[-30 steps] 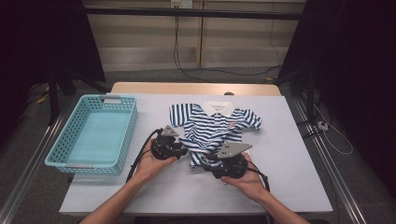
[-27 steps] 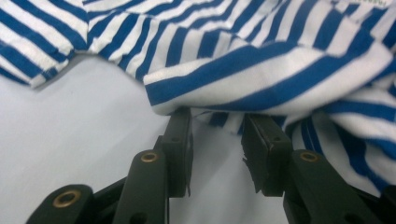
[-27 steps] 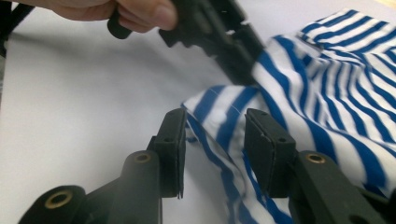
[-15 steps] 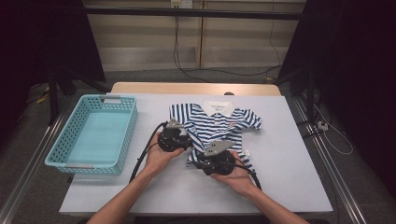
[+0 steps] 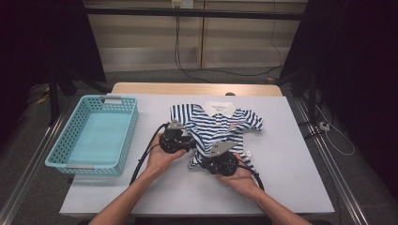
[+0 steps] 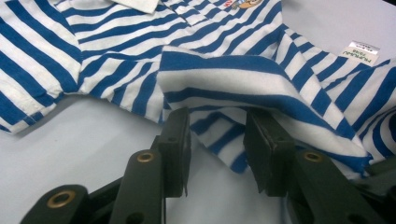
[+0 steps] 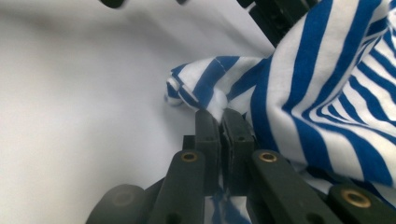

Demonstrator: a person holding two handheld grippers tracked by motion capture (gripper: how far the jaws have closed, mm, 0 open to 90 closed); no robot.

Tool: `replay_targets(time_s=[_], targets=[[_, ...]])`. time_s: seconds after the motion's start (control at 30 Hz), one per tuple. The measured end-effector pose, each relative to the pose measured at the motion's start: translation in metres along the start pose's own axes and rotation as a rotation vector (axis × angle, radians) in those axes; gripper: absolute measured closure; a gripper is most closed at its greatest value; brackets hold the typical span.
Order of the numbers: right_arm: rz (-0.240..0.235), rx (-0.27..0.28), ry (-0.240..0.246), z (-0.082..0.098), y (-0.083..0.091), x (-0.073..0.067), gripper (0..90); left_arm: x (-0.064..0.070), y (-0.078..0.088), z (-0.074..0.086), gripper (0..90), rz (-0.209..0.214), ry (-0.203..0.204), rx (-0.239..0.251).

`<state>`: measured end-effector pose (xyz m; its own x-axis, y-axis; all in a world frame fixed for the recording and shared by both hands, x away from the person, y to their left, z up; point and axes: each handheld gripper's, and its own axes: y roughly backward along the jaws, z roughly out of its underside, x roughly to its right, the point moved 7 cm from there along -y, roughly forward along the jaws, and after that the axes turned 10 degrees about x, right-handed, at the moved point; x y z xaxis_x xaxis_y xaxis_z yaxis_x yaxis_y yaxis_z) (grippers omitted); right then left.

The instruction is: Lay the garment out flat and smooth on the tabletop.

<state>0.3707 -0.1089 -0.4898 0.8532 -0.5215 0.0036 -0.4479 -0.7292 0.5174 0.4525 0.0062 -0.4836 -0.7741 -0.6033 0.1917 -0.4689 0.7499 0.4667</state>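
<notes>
The right gripper (image 7: 219, 122) has its 2 jaws pressed together on the hem of the striped shirt (image 5: 217, 126). They have just been closing, and in the right gripper view a bunched bit of blue-and-white cloth sticks out past the pads, with more trailing down between the arms. The left gripper (image 6: 217, 158) stands at a middling gap. Its jaws have opened slightly in the last moment, and a folded edge of the shirt lies between and just beyond the 2 pads; I cannot tell whether either pad actually presses on it.

From the high view, both hands sit at the near edge of the shirt, the left gripper (image 5: 174, 140) at its near-left side and the right gripper (image 5: 220, 161) at its near hem, which is rumpled and turned up. The far part, with white collar and both sleeves, lies flat on the white table (image 5: 281, 183).

To my eye this is an early stage of folding: 1 corner is secured, the second grip is not yet made, and no clean fold shows. The turquoise basket (image 5: 94, 136) at the left holds nothing.
</notes>
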Motion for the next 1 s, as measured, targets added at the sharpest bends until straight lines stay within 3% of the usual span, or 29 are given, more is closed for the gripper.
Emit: replay_targets(time_s=[0.07, 0.1, 0.13, 0.17, 0.2, 0.33, 0.43, 0.47, 0.5, 0.6, 0.63, 0.67, 0.7, 0.73, 0.8, 0.83, 0.87, 0.9, 0.93, 0.97, 1.0], targets=[[-0.012, 0.013, 0.007, 0.0, 0.011, -0.001, 87.6, 0.0, 0.001, -0.001, 57.6, -0.014, -0.005, 0.0], [-0.02, 0.021, -0.005, 0.001, 0.017, -0.002, 87.6, 0.002, 0.0, -0.001, 57.6, 0.035, 0.006, 0.015], [-0.029, 0.024, -0.014, 0.003, 0.023, -0.002, 87.6, 0.002, 0.001, -0.002, 57.6, 0.039, 0.007, 0.015], [-0.027, 0.026, -0.013, 0.005, 0.028, -0.001, 87.7, 0.002, 0.001, -0.003, 57.5, 0.036, 0.014, 0.024], [-0.036, 0.03, -0.022, 0.006, 0.032, -0.001, 87.7, 0.001, 0.003, -0.004, 57.4, -0.011, -0.003, 0.013], [-0.04, 0.017, -0.028, 0.014, 0.045, 0.0, 87.2, 0.005, 0.002, -0.005, 55.6, 0.006, -0.01, 0.019], [-0.031, 0.003, -0.038, 0.021, 0.047, 0.003, 86.7, 0.009, -0.004, -0.003, 54.3, 0.026, -0.029, -0.003], [-0.032, 0.002, -0.046, 0.021, 0.047, 0.003, 86.6, 0.013, -0.007, -0.001, 54.1, 0.064, -0.016, 0.008], [-0.031, 0.002, -0.037, 0.021, 0.045, 0.005, 86.5, 0.014, -0.007, 0.0, 54.1, 0.031, -0.04, -0.017], [-0.02, -0.004, -0.051, 0.021, 0.043, 0.006, 84.1, 0.017, -0.01, 0.005, 54.3, 0.03, -0.058, -0.036], [-0.024, -0.002, -0.049, 0.021, 0.042, 0.006, 82.7, 0.018, -0.011, 0.007, 54.4, 0.073, -0.046, -0.039], [-0.025, -0.001, -0.045, 0.021, 0.042, 0.005, 80.4, 0.017, -0.012, 0.008, 56.0, 0.048, -0.044, -0.054], [-0.028, 0.001, -0.055, 0.02, 0.042, 0.004, 77.9, 0.018, -0.014, 0.01, 57.6, 0.05, -0.037, -0.054], [-0.027, 0.005, -0.047, 0.02, 0.042, 0.004, 76.4, 0.02, -0.016, 0.012, 60.9, 0.086, -0.016, -0.059], [-0.026, 0.005, -0.039, 0.019, 0.043, 0.002, 69.5, 0.022, -0.018, 0.018, 74.9, 0.07, -0.074, -0.108], [-0.021, 0.011, -0.039, 0.018, 0.045, 0.002, 66.6, 0.024, -0.018, 0.019, 82.7, 0.11, -0.078, -0.117], [-0.016, 0.016, -0.041, 0.017, 0.047, 0.002, 65.7, 0.025, -0.018, 0.019, 90.0, 0.092, -0.087, -0.125], [-0.014, 0.025, -0.041, 0.016, 0.05, 0.002, 64.1, 0.026, -0.018, 0.018, 90.0, 0.118, -0.093, -0.119], [-0.011, 0.034, -0.044, 0.016, 0.053, 0.004, 62.4, 0.024, -0.016, 0.017, 90.0, 0.09, -0.105, -0.123], [-0.002, 0.039, -0.049, 0.016, 0.056, 0.005, 62.1, 0.026, -0.015, 0.017, 90.0, 0.097, -0.061, -0.117], [0.006, 0.045, -0.054, 0.016, 0.06, 0.007, 61.7, 0.025, -0.013, 0.016, 90.0, 0.121, -0.045, -0.109]])
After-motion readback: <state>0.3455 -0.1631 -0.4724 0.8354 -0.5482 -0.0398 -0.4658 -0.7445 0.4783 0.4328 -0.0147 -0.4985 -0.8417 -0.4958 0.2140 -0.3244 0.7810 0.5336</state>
